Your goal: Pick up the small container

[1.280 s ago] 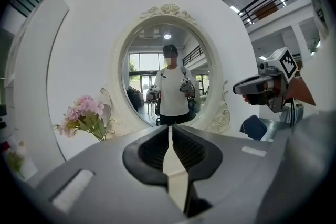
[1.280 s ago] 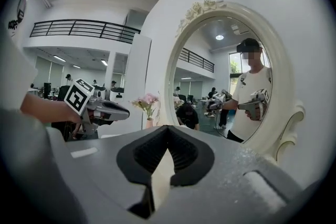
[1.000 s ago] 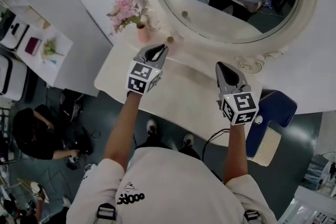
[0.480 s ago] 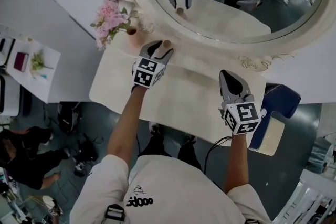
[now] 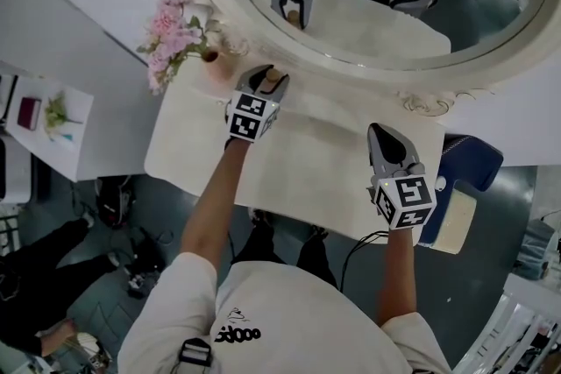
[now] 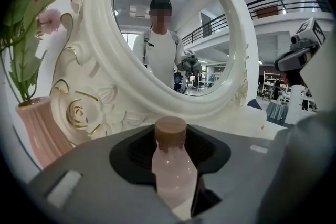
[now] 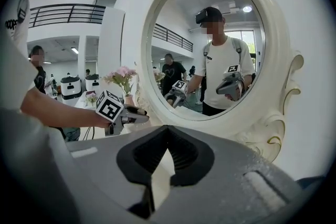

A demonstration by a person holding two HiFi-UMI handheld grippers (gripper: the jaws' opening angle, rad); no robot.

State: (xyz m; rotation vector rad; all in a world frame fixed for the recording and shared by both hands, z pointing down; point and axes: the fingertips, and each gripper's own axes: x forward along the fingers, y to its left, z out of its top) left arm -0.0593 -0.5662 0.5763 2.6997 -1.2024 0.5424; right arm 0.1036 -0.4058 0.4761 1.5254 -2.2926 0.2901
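Jaws of the left tool point(image 5: 266, 83) are clenched on the small container point(image 5: 273, 76), a pale pink bottle with a brown cap. In the left gripper view the bottle point(image 6: 173, 173) stands upright between the two grey jaws, its body pressed against the left one and its cap poking up past the black pads. Whether its base rests on the bench point(image 5: 307, 166) cannot be told. Straight ahead of this tool rises the carved white frame of an oval mirror point(image 6: 100, 60), with gold-edged roses at its foot; off to the tool's left stands a pink vase point(image 6: 39, 131) holding pink flowers point(image 5: 171, 35). The right tool point(image 5: 383, 138) hovers over the near right part of the bench, well apart from the left one, and is clenched on nothing: in the right gripper view its jaw tips point(image 7: 167, 136) meet, with only a sliver of pale bench showing through the hollow behind them. Ahead of it and to its left, the left tool with its marker cube point(image 7: 109, 107) shows near the mirror frame. Beyond the right tool's outer side, past the bench edge, sits a dark blue object point(image 5: 469, 171).
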